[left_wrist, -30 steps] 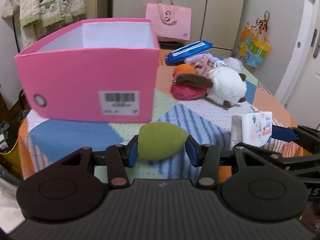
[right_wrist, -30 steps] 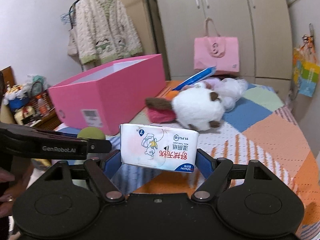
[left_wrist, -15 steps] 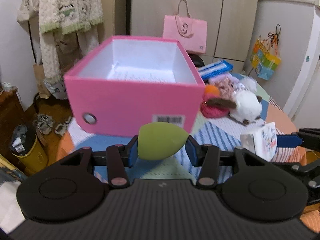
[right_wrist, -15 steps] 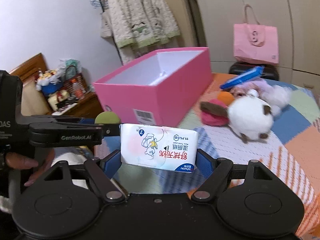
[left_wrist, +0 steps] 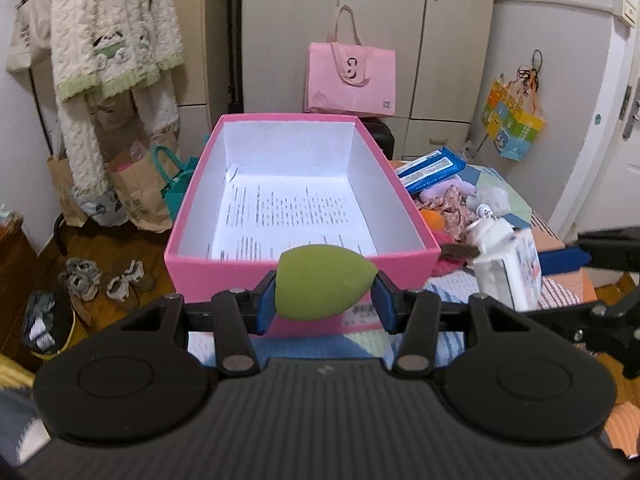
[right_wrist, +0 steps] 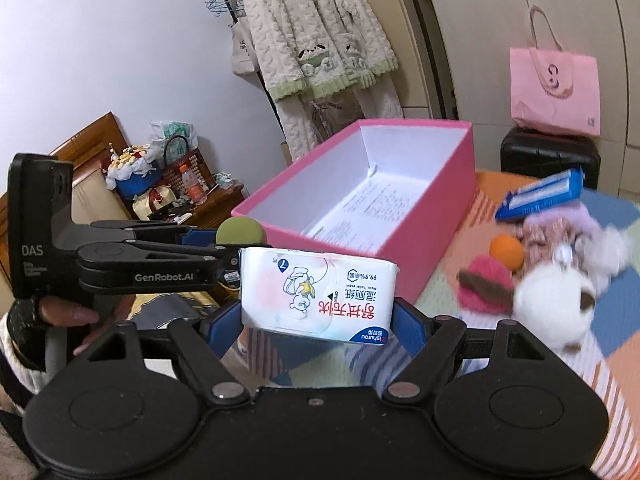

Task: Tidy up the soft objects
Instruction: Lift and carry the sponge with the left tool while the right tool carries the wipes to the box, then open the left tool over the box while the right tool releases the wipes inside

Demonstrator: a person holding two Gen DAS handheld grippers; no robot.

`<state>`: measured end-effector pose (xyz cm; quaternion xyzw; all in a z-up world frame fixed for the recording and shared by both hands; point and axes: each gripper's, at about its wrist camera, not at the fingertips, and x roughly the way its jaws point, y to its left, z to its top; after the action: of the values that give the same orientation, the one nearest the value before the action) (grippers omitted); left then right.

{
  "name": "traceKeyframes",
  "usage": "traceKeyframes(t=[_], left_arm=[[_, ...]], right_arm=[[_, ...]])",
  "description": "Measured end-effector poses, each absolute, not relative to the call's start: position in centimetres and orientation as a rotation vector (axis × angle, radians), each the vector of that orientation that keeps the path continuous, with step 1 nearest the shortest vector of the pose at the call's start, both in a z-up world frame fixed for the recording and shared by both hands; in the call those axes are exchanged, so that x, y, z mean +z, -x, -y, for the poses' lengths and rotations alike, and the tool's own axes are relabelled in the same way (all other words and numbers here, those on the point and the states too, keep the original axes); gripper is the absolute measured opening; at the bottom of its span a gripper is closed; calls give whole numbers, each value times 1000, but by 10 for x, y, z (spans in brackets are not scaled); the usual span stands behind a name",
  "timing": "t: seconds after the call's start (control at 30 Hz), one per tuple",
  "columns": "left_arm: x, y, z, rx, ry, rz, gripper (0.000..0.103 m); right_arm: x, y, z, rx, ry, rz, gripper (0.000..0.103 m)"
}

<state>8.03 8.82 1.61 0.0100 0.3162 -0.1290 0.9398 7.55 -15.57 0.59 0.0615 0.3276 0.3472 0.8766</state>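
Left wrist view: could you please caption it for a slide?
Left gripper holds green sponge before the open pink box.

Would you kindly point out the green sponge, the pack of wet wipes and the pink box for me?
green sponge [left_wrist: 324,285], left wrist view, middle of its rounded body.
pack of wet wipes [right_wrist: 318,294], right wrist view, centre of its printed face.
pink box [left_wrist: 300,270], left wrist view, near outer wall.
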Motion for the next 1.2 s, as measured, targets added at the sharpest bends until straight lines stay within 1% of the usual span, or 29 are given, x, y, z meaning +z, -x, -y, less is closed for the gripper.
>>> traceKeyframes(t=[0.3,0.43,0.63,0.8,1.0,1.2], left_arm=[[48,-139,-83,-390,-85,-601,48],[49,-180,-76,-424,-98,-641,47],[36,-237,-82,-356,-100,-730,48],[15,-272,-91,-357,-92,-863,47],[-8,-300,-90,-353,-105,-999,46],[-24,-312,-82,-362,-164,-1056,47]], right_arm=[[29,-126,139,661,-10,-588,83],[36,-163,128,666,53,-598,83],[30,-212,95,660,278,-624,83],[19,-249,67,740,461,-690,83],[3,-279,45,847,631,-774,83],[-15,-281,29,909,772,-811,83]])
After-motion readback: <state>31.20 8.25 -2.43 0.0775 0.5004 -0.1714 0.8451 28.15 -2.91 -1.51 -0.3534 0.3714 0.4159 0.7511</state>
